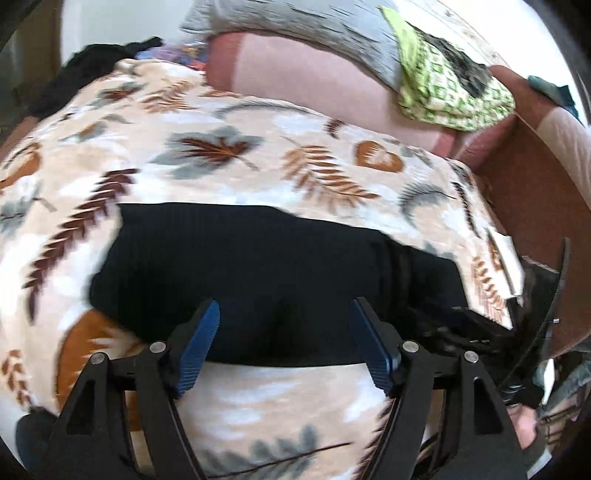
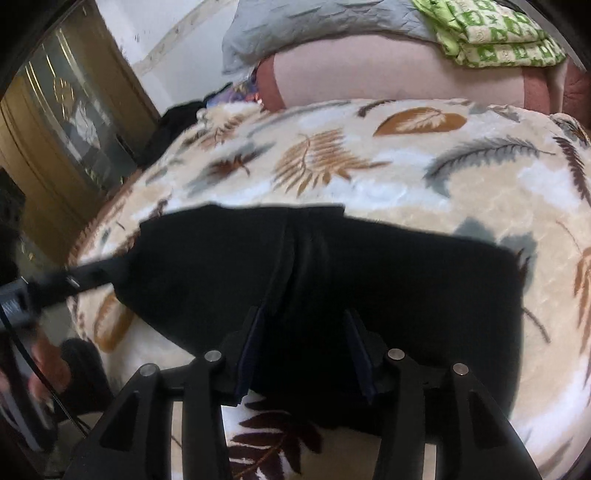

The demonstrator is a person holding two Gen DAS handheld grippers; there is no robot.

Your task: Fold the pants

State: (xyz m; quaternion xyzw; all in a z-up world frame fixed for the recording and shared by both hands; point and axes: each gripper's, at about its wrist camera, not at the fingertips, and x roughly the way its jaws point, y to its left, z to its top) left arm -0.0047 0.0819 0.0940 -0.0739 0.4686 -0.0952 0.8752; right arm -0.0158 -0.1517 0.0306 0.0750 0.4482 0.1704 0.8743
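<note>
Left hand-held gripper (image 1: pixel 284 314): spread apart, nothing pinched, black pants (image 1: pixel 258 280) lying folded just ahead of the blue pads (image 1: pixel 201 343) on the leaf-patterned blanket (image 1: pixel 221 155). Right hand-held gripper (image 2: pixel 303 325): spread too, empty, over the same pants (image 2: pixel 369 280).

Home bedroom: leaf-print blanket (image 1: pixel 258 155), padded headboard (image 2: pixel 388 77), pillows (image 1: pixel 295 22).

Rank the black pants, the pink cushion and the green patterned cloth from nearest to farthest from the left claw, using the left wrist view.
1. Black pants: directly ahead of the left claw, on the leaf-print blanket.
2. Pink cushion: beyond the blanket.
3. Green patterned cloth: top right, on the cushion.
</note>
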